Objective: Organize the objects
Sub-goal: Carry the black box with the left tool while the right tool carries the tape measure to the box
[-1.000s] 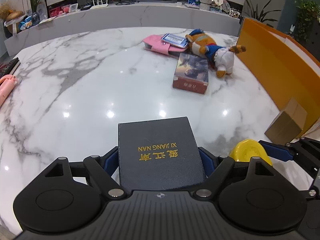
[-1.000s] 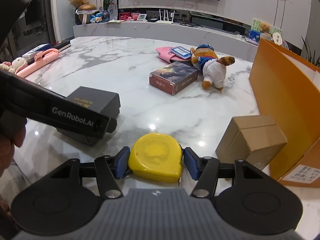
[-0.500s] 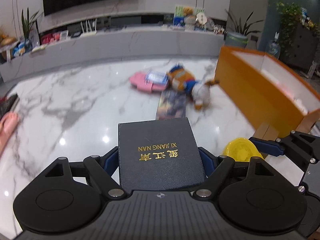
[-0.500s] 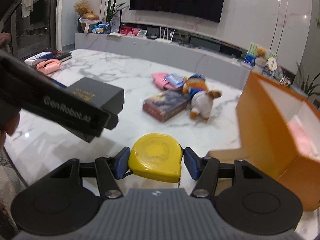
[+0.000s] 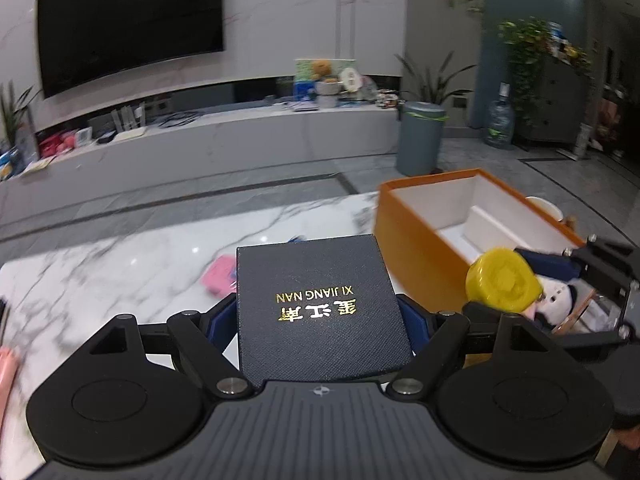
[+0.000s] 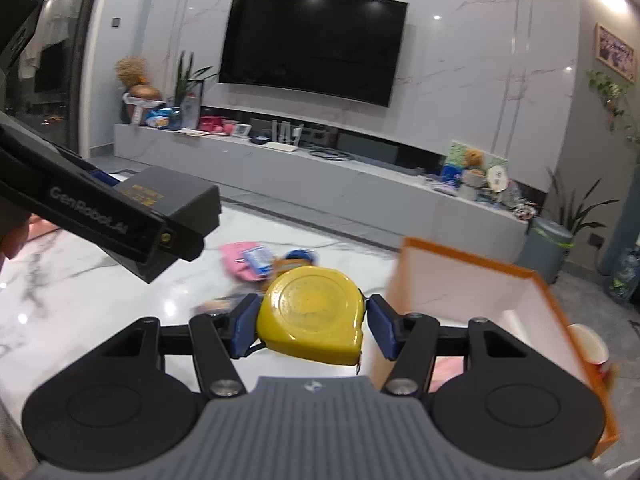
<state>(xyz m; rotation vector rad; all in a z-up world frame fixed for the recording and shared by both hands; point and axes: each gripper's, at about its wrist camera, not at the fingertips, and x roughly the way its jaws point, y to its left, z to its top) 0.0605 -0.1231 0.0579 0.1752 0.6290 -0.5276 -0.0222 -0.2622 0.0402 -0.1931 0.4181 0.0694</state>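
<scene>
left wrist view: the left gripper point(image 5: 320, 316) has its blue pads point(image 5: 219, 318) spread wide and pressed against the two sides of a dark navy square textured box with gold lettering point(image 5: 320, 312), which it holds lifted above the white marble table with grey veins point(image 5: 120, 264). just right of the box stands an open orange rectangular cardboard box with a white lining point(image 5: 424, 240), resting on the table. over that orange box's near corner the right gripper point(image 5: 520, 280) reaches in from the right, carrying a round yellow plastic tape measure point(image 5: 502, 282). a pink flat pouch point(image 5: 218, 278), blurred, lies on the marble beyond the navy box's left edge.

right wrist view: the right gripper point(image 6: 312, 320) is closed partway, its blue pads point(image 6: 244, 320) touching the yellow tape measure point(image 6: 312, 316) on either side and holding it clear of the table point(image 6: 100, 304). the orange box point(image 6: 460, 280) sits just to the right, its open top showing white inner walls. at upper left the left gripper point(image 6: 132, 220) holds the navy box point(image 6: 176, 196) in the air, well above the marble. the pink pouch point(image 6: 240, 258) lies on the table beyond the tape measure, with a blurred blue-and-orange thing beside it that i cannot make out.
</scene>
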